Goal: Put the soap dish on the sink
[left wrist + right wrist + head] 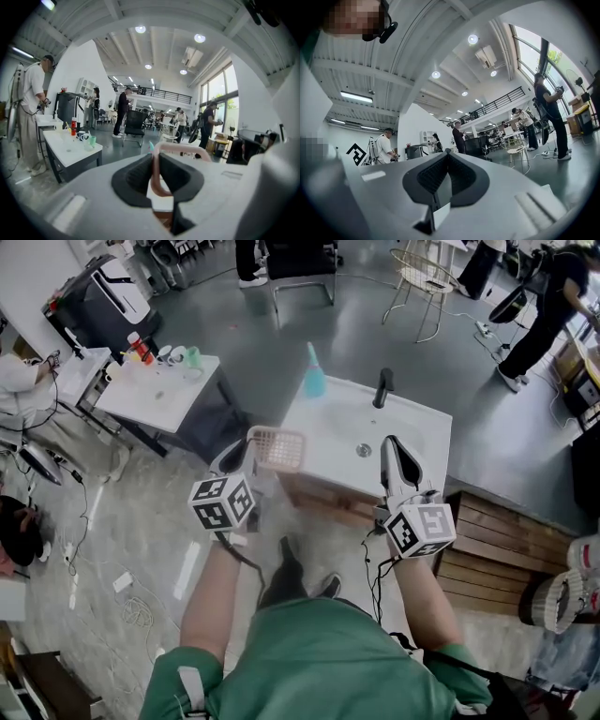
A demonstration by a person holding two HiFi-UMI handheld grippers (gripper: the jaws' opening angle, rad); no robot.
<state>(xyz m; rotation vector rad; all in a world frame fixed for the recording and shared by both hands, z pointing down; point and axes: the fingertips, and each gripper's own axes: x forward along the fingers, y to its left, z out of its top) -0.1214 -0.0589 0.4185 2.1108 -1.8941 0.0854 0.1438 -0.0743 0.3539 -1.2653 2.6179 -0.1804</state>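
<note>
A person carries a pink soap dish [277, 447] toward a white sink [422, 427], with the left gripper [244, 454] pinching the dish by its near rim. The dish hangs at the sink's near left corner, partly over the counter and, by the look of it, not yet set down. The carry appears almost finished. The next move calls for bringing the dish over bare counter, lowering it flat and then parting the jaws. The right gripper [395, 444] hovers over the near edge of the sink, to the right of the drain [364, 450], with its jaws pressed together on nothing.

Only the head view shows where the dish sits relative to the sink, the black tap [382, 387] and the teal bottle [314, 377] at the far left of the counter. Only the left gripper view shows the grip itself, with the thin pink rim clamped between the dark pads [136, 176]. The right gripper view confirms there is nothing between that gripper's jaws.
</note>
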